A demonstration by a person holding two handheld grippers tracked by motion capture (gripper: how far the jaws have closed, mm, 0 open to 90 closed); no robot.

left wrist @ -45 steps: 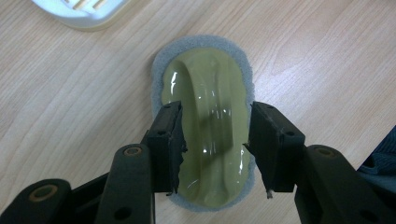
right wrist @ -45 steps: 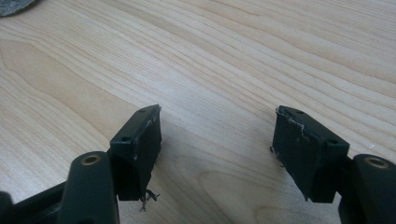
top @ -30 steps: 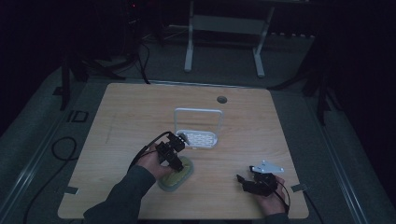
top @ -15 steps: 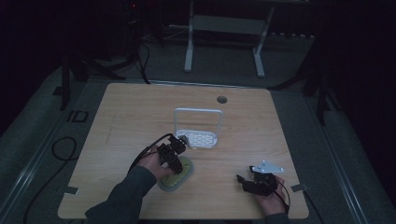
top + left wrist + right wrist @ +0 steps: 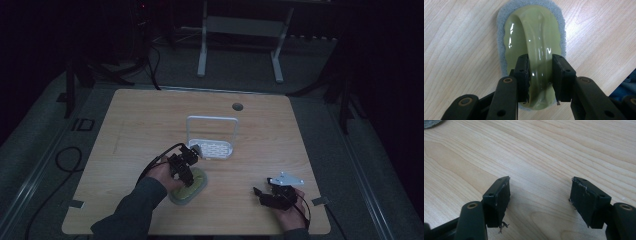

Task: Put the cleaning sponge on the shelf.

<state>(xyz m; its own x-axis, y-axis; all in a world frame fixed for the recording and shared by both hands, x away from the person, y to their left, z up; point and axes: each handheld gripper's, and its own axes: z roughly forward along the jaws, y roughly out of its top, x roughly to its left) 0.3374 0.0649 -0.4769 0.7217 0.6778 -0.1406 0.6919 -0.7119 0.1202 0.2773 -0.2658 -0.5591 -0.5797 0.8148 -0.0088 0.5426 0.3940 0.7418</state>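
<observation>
A scrubber [image 5: 190, 186] with a glossy olive-green arched handle [image 5: 534, 32] on a grey pad [image 5: 501, 45] lies flat on the wooden table [image 5: 150, 120], near its front at the left. My left gripper [image 5: 184, 167] points down over it. Its jaws have just been closing, and the pads [image 5: 522, 72] now press both sides of the handle, so the left gripper [image 5: 540, 60] is shut on it. My right gripper [image 5: 262, 194] rests low at the front right, held in a hand. The right gripper [image 5: 540, 182] stands open over bare wood, nothing between its jaws.
A white rack [image 5: 215, 149] with a tall hoop frame stands just behind the scrubber. A round cable hole [image 5: 237, 106] sits near the table's far edge. A cable trails off the left gripper toward the floor. The grey pad's edge [image 5: 431, 123] peeks into the right gripper view's top left corner.
The left gripper's jaws have drawn in around the scrubber's handle. Both hands have kept their places, and the scrubber has not shifted.
</observation>
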